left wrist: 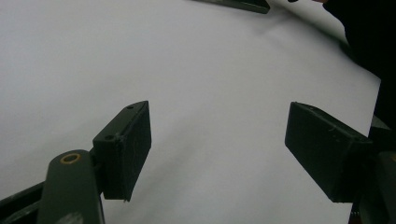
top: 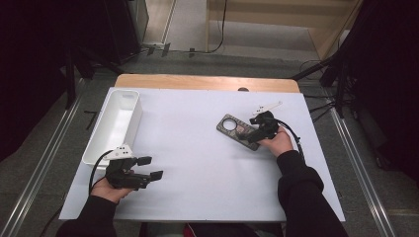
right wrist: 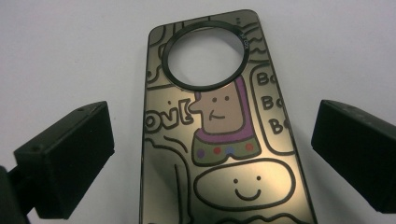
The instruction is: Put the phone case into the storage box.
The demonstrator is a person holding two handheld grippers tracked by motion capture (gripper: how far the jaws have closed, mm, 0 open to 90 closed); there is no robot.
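Between the spread jaws of the right gripper, flat on the white table sheet, lies the thing in hand: a thin, dark, glossy card printed with cartoon figures and pierced by a round hole at its far end. The jaws stand wide on either side of its long edges, touching neither, so nothing is gripped yet. I judge the card light and stiff, probably plastic or metal, with a slick face that offers little friction; lying flush on the sheet, it gives the jaws no edge to get under. The better hold would likely be across its narrow width near the closer end, squeezing the two long edges, or tilting one jaw down to lift an edge first. The ring around the hole looks a poor place to pinch. Beyond the right gripper, just past the card, lies a small white strip, near but not in the way. The left gripper, also spread and empty, hovers well off to the side over bare sheet, with a white bin beyond it.
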